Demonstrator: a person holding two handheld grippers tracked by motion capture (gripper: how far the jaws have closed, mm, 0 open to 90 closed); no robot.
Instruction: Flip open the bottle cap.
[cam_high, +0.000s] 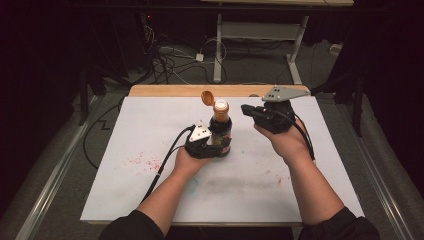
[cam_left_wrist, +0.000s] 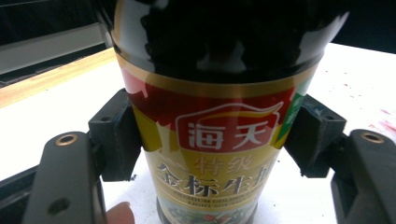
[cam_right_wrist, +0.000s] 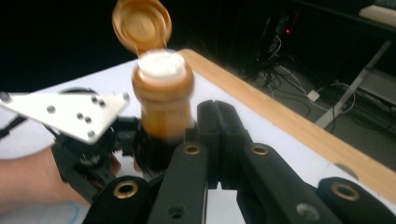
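Observation:
A dark soy sauce bottle (cam_high: 220, 129) stands upright on the white table top (cam_high: 150, 130). Its brown flip cap (cam_high: 207, 97) hangs open to the left of the white spout (cam_right_wrist: 161, 64). My left gripper (cam_high: 206, 145) is shut on the bottle's lower body; both pads (cam_left_wrist: 116, 133) press against the red and gold label (cam_left_wrist: 212, 154). My right gripper (cam_high: 248, 111) is held in the air just right of the bottle's neck, jaws shut together with nothing between them, and its fingertips (cam_right_wrist: 219, 116) point past the neck (cam_right_wrist: 166, 114).
Red specks (cam_high: 145, 161) stain the white top at the left. A wooden strip (cam_high: 165, 90) runs along the table's far edge. Beyond it are desk legs (cam_high: 218, 50) and tangled cables (cam_high: 170, 55) on the floor. Metal rails (cam_high: 50, 185) flank the table.

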